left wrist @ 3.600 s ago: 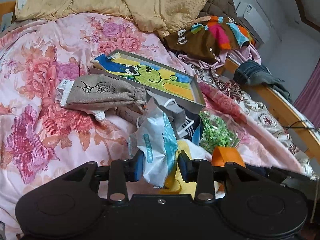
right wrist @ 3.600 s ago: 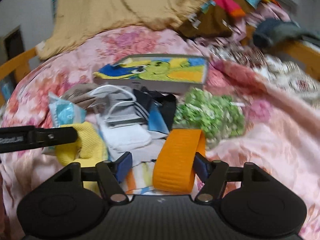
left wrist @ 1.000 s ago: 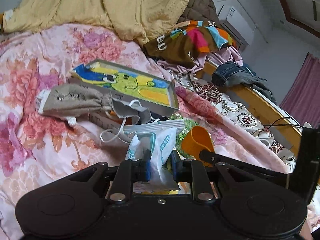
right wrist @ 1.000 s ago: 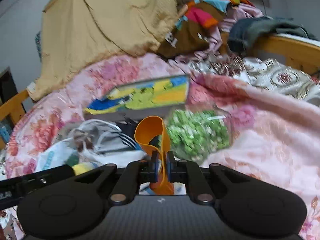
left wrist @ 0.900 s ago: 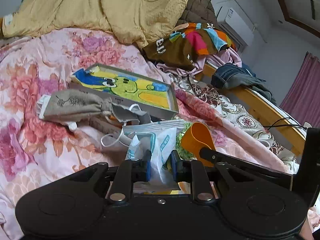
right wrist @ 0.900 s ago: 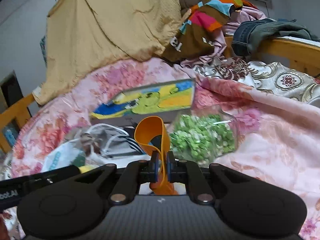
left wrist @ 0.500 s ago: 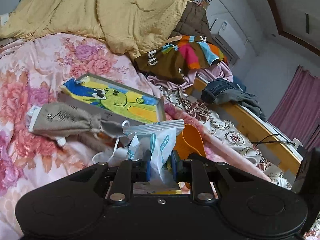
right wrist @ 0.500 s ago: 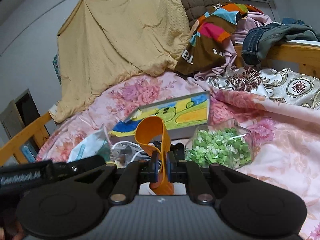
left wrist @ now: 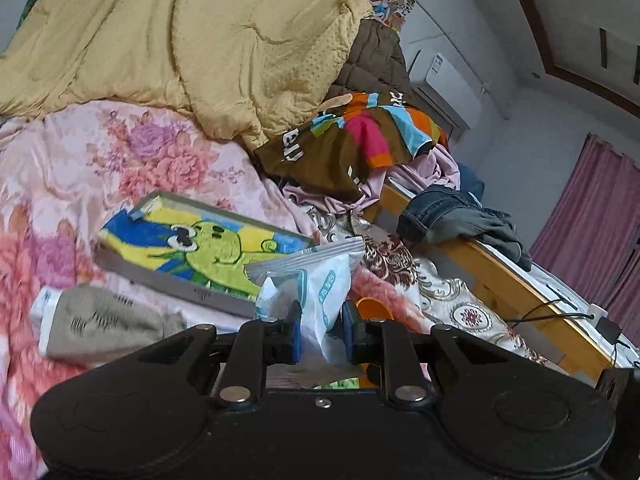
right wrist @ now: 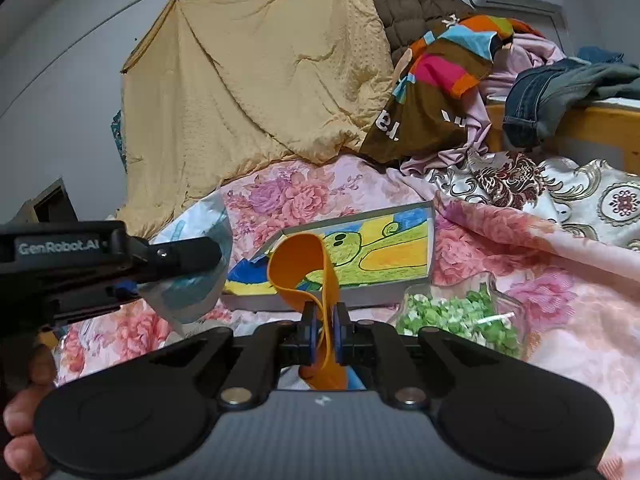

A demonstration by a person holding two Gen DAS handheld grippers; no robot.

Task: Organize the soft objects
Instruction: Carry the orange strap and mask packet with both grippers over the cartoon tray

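**Both jaws loaded, box ahead**

The orange band [right wrist: 304,268] stood pinched between the right gripper [right wrist: 325,338]'s jaws, its long axis running up and away from them, the free end curling over in a loop; it looked thin, rubbery and floppy. The white-and-blue plastic packet [left wrist: 320,284] was clamped the same way in the left gripper [left wrist: 320,332], rising crumpled from between the jaws with its sealed edge uppermost. Both things were off the bed, held above the floral quilt [left wrist: 80,160].

Just beyond both sets of jaws lay the shallow box with the green cartoon picture [right wrist: 380,256], its long side lying across the line of approach. In the right wrist view the band's loop overlapped the box's near left corner, so the right hand seemed the nearer of the two; the left gripper hung to its left. If the box was the destination, the move would be forward and down.

A bag of green pieces [right wrist: 460,316] sat right of the right jaws, a grey drawstring pouch [left wrist: 104,320] left of the left jaws.
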